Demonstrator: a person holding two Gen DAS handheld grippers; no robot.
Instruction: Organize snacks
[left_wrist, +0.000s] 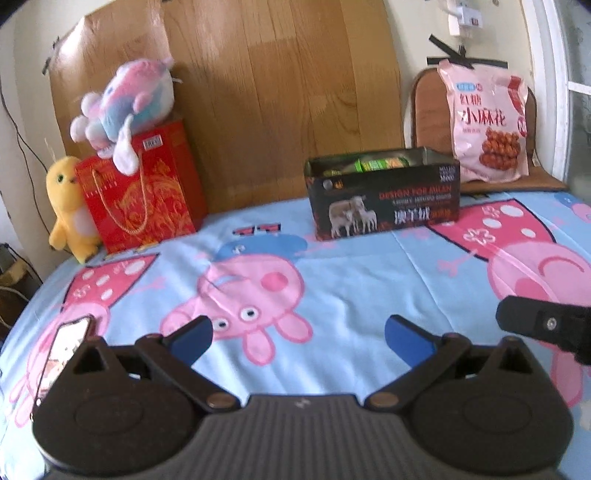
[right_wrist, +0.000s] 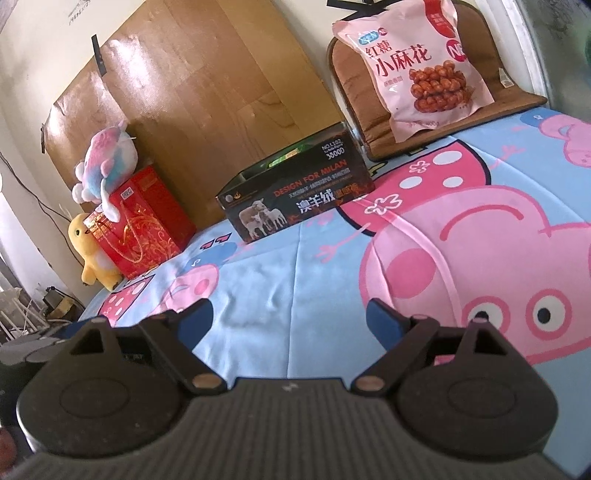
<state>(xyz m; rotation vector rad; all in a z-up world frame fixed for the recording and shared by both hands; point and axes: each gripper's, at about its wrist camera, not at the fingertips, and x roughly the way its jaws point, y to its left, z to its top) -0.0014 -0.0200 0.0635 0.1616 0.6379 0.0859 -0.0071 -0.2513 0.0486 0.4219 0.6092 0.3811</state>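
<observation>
A black open box (left_wrist: 384, 199) with sheep printed on its side stands on the cartoon-pig cloth and holds green snack packets (left_wrist: 376, 164). It also shows in the right wrist view (right_wrist: 295, 192). A large pink snack bag (left_wrist: 485, 122) leans on a brown chair behind it, also in the right wrist view (right_wrist: 417, 62). My left gripper (left_wrist: 297, 338) is open and empty, low over the cloth, well short of the box. My right gripper (right_wrist: 290, 323) is open and empty, also near the front; part of it shows at the left view's right edge (left_wrist: 546, 325).
A red gift bag (left_wrist: 140, 192) with a pastel plush (left_wrist: 125, 107) on top and a yellow plush (left_wrist: 68, 210) beside it stand at the back left. A phone (left_wrist: 66, 354) lies on the cloth by my left finger. A wooden board (left_wrist: 258, 92) leans on the wall.
</observation>
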